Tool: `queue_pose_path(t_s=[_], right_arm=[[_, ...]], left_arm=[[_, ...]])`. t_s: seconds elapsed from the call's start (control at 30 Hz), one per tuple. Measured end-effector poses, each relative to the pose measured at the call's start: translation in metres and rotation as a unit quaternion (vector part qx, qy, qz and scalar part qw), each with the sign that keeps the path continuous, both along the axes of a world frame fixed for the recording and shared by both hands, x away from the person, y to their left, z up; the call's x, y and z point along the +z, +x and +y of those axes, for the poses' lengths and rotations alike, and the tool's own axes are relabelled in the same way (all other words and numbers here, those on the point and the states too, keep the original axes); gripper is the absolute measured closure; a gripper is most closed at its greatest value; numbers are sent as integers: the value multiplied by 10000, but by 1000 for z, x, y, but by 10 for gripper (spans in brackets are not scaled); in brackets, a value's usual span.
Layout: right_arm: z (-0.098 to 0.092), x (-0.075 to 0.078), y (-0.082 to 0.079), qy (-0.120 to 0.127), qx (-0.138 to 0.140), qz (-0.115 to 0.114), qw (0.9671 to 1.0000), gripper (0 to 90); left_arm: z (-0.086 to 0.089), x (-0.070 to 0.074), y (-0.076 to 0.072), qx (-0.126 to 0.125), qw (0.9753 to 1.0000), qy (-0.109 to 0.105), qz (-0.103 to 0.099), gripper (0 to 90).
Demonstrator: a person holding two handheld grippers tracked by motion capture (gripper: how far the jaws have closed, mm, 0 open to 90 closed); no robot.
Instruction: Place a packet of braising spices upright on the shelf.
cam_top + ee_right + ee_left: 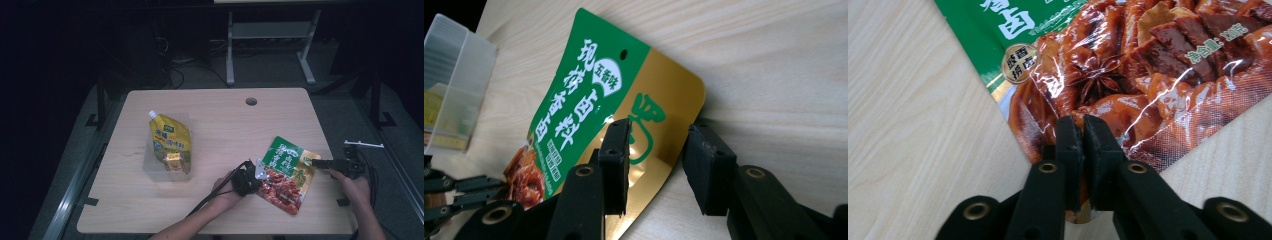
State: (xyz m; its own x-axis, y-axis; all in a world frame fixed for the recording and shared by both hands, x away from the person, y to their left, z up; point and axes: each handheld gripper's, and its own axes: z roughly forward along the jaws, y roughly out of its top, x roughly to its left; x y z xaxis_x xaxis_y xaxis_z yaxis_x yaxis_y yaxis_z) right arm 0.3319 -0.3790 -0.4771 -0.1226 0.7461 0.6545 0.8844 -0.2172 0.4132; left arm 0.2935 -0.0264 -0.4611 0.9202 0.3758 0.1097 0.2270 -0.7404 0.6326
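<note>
At the near right of the tabletop (210,105), left tongs (1082,131) clenched on the near-left edge of the green and red sauce packet (286,172); jaws pressed together over the foil where the braised-meat print sits, packet edge pinched between them. Left hand (226,192) comes in from the near edge, cable trailing back toward the person. Right tongs (658,145) released, jaws spread wide around the gold right edge of the same packet: one jaw lies over the gold panel, the other sits on bare wood just beside the packet's edge, so nothing gripped. Right hand (354,186) holds them at the tabletop's right edge. Packet lies near the right near corner, green top pointing far, red meat print pointing near, its right side lifted a little off the wood in the right gripper view. Well apart to the left, a clear plastic box (150,167) holds a yellow spouted pouch (169,140), spout pointing far-left. Round cable hole (251,101) at the far edge.
</note>
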Motion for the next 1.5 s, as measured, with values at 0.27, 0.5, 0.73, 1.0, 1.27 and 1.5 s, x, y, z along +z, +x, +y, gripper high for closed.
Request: queue_pose_path(t_s=[0.27, 0.5, 0.73, 1.0, 1.27, 1.5], right_arm=[[15, 7, -2, -602, 160, -120, 9980, 629], [21, 8, 0, -659, 284, -113, 9974, 622], [28, 8, 2, -693, 352, -136, 9969, 618], [40, 9, 1, -748, 498, -160, 9958, 604], [50, 10, 1, -787, 586, -157, 9950, 614], [59, 12, 1, -990, 594, -196, 9931, 629]], left_arm=[[0, 0, 0, 30, 10000, -7, -18, 807], [0, 0, 0, 19, 10000, 5, -14, 808], [0, 0, -1, 12, 10000, -1, -18, 811], [-1, 0, -1, -23, 10000, 49, -56, 817], [-1, 0, -2, -38, 9999, 71, -79, 820], [-2, 0, -3, -34, 9999, 65, -90, 822]])
